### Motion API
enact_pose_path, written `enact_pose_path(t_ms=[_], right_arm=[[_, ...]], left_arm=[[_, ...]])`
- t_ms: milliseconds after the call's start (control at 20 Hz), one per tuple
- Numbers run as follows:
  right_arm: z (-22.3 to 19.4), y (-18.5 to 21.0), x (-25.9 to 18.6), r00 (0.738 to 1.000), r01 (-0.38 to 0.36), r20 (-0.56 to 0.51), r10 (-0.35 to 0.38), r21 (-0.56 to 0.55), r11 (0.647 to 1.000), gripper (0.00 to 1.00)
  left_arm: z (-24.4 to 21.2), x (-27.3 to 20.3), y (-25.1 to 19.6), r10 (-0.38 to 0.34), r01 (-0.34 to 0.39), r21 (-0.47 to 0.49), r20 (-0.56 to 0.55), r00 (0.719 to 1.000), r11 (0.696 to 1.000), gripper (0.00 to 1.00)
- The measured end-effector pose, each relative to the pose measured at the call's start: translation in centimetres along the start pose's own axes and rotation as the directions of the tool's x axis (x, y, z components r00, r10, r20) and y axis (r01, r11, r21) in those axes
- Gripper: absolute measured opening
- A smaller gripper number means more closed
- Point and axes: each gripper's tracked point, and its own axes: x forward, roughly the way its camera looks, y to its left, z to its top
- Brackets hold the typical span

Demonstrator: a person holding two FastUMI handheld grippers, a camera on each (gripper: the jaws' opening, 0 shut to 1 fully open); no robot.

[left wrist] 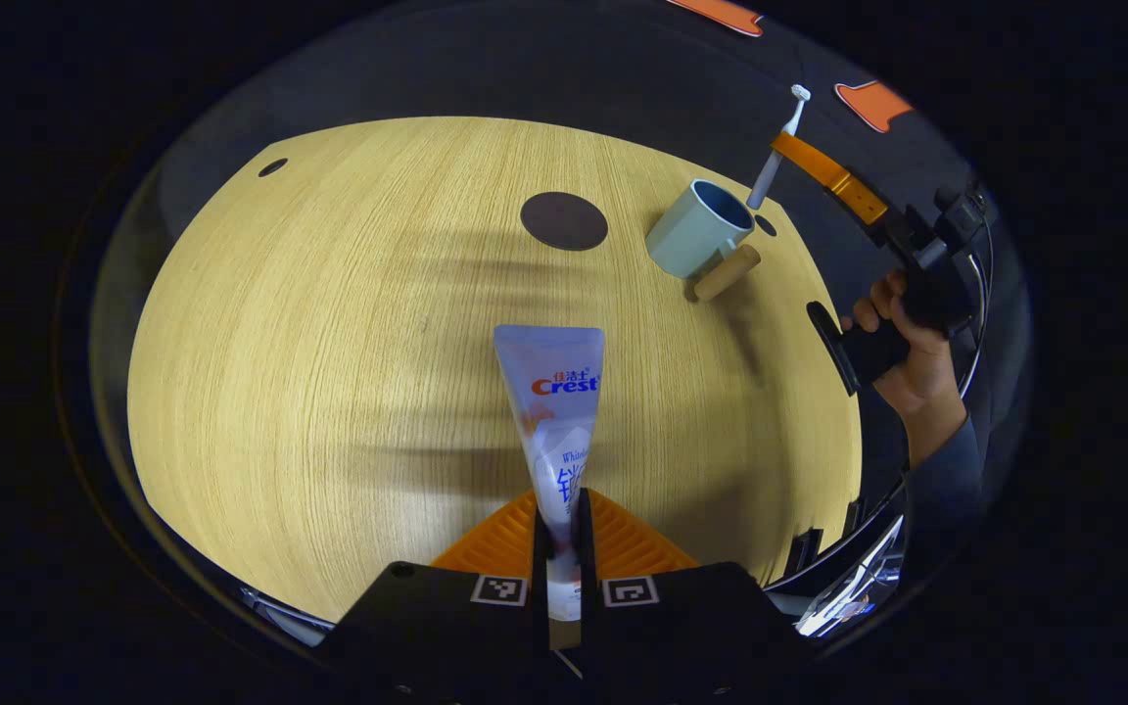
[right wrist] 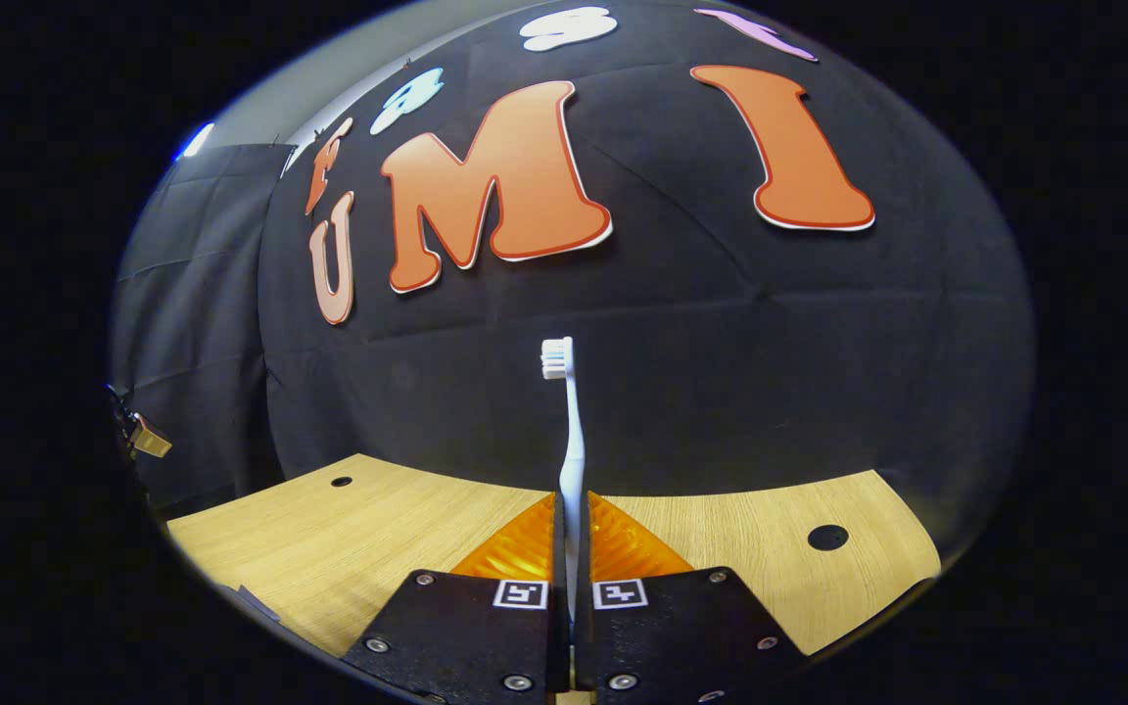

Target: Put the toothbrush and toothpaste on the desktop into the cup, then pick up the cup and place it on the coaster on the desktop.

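Observation:
My left gripper (left wrist: 560, 514) is shut on the toothpaste tube (left wrist: 554, 411), which sticks out forward above the wooden desktop (left wrist: 329, 372). A pale blue cup (left wrist: 701, 230) with a wooden handle stands at the far right of the desk. To its left lies a dark round coaster (left wrist: 564, 220). In the left gripper view, the right gripper (left wrist: 787, 147) hovers over the cup, held by a hand, with the white toothbrush (left wrist: 777, 157) upright, its lower end at the cup's mouth. In the right gripper view, my right gripper (right wrist: 572, 519) is shut on the toothbrush (right wrist: 569, 431), bristles up.
The desktop (right wrist: 378, 529) has small dark holes near its edges (right wrist: 826, 537). A black cloth wall rises behind the desk. A person's hand and sleeve (left wrist: 916, 382) are at the desk's right edge.

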Motion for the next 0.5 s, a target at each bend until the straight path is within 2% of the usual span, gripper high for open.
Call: enact_pose_path(t_ms=[150,500], right_arm=[[-1.5,-0.1,0.6,1.000,-0.023,-0.011,0.023,-0.013,1.000,0.02],[-4.9,-0.8,1.3,0.998,-0.016,-0.068,0.014,-0.041,0.999,0.03]], left_arm=[[-0.6,0.2,0.1,0.010,-0.010,-0.013,-0.001,1.000,1.000,0.13],[-0.4,-2.4,1.9,0.034,-0.033,-0.024,0.013,0.999,0.999,0.13]])
